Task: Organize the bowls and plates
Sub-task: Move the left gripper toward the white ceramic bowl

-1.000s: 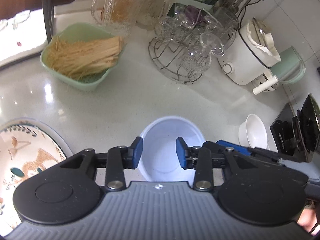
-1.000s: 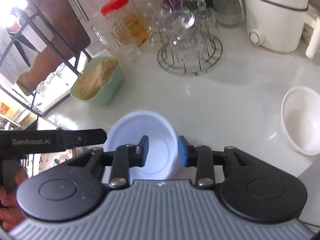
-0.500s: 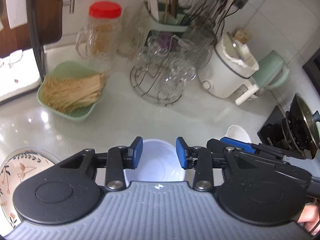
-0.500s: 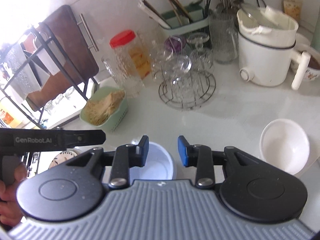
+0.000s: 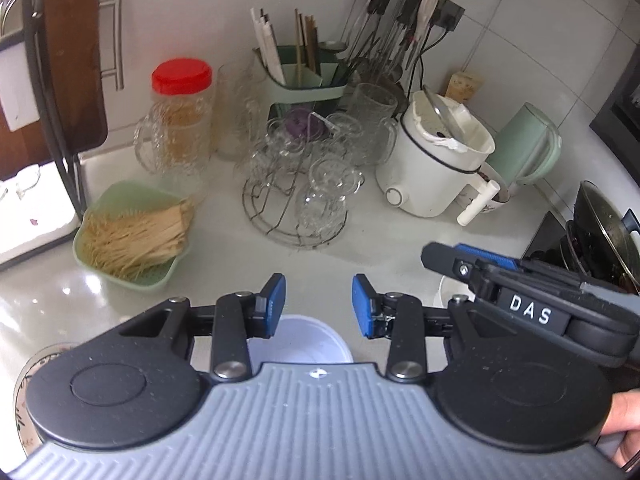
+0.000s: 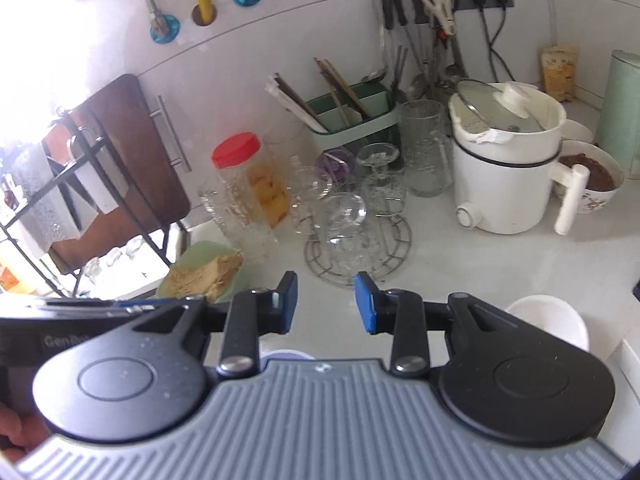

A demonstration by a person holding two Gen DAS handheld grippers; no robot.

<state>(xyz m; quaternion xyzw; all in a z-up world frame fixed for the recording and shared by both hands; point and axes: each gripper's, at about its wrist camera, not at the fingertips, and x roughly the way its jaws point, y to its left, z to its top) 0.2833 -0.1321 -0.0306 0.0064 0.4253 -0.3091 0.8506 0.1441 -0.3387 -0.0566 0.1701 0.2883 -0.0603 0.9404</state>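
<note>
This is a busy kitchen with white wall tiles and a pale, shiny tabletop (image 5: 224, 240). At the back stand a wire rack of glass cups (image 5: 304, 184), a jar with a red lid (image 5: 182, 120), a white cooker pot (image 5: 436, 172) and a green basket of dry noodles (image 5: 132, 240). The left claw (image 5: 319, 306) has its 2 blue pads apart with nothing between them. The right claw (image 6: 326, 302) is the same, pads apart and holding nothing. A light blue bowl (image 5: 300, 340) sits on the tabletop right under the left claw, half hidden by it. A small white bowl (image 6: 548, 320) sits off to the right side, near the right claw. A plate with a painted pattern (image 5: 36, 364) peeks out at the far left. The bowls look stiff, smooth and a bit slippery, and they could chip or break if dropped. I think the blue one is light. The best place to hold a bowl is the rim, with 1 pad inside and 1 pad outside, and a firm, gentle squeeze
</note>
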